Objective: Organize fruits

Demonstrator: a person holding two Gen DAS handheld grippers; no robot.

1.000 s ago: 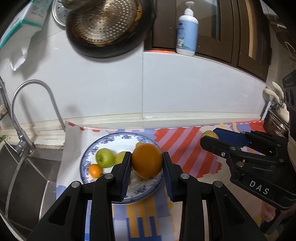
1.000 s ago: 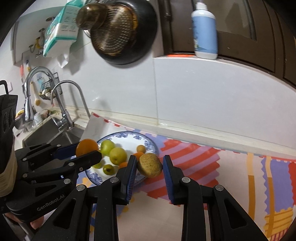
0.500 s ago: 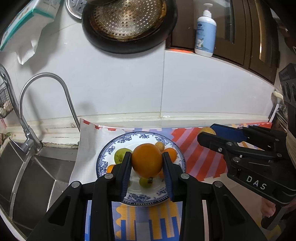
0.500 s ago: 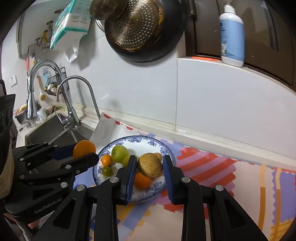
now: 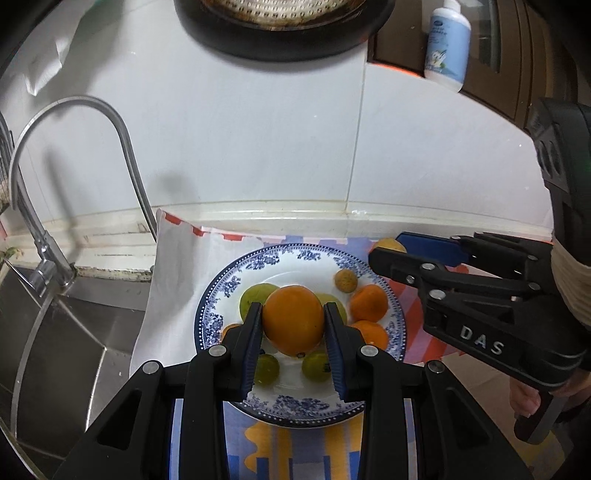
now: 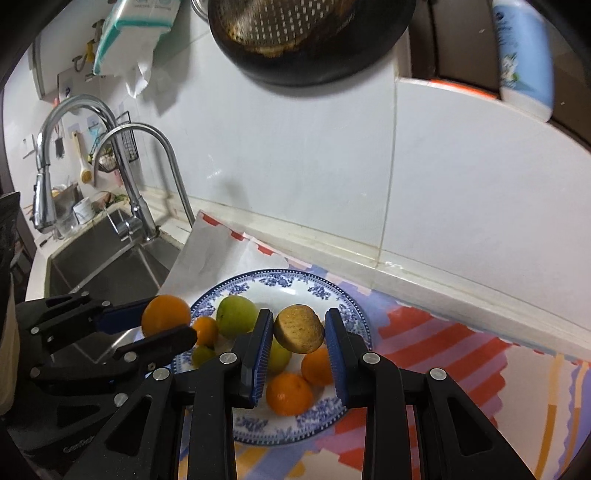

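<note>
A blue-patterned plate (image 5: 236, 284) (image 6: 347, 302) on a striped cloth holds several fruits: green ones (image 6: 236, 315) and small oranges (image 5: 368, 302) (image 6: 289, 393). My left gripper (image 5: 293, 325) (image 6: 168, 325) is shut on a large orange (image 5: 293, 320) (image 6: 166, 314), held just above the middle of the plate. My right gripper (image 6: 298, 330) (image 5: 388, 251) is shut on a brownish-yellow rough-skinned fruit (image 6: 299, 328) (image 5: 388, 244), which hangs over the plate's right part. In the left wrist view that fruit peeks out behind the right gripper's fingers.
A steel sink (image 6: 103, 266) with curved taps (image 5: 122, 147) (image 6: 159, 147) lies left of the cloth (image 5: 173, 258). The white tiled wall (image 5: 258, 140) stands close behind the plate. A black pan with strainer (image 6: 310, 33) hangs above, a lotion bottle (image 5: 447, 40) on the ledge.
Both grippers have carried their fruits left and slightly down, from beside the plate to over it. The plate now sits centred under both. Both grips are unchanged.
</note>
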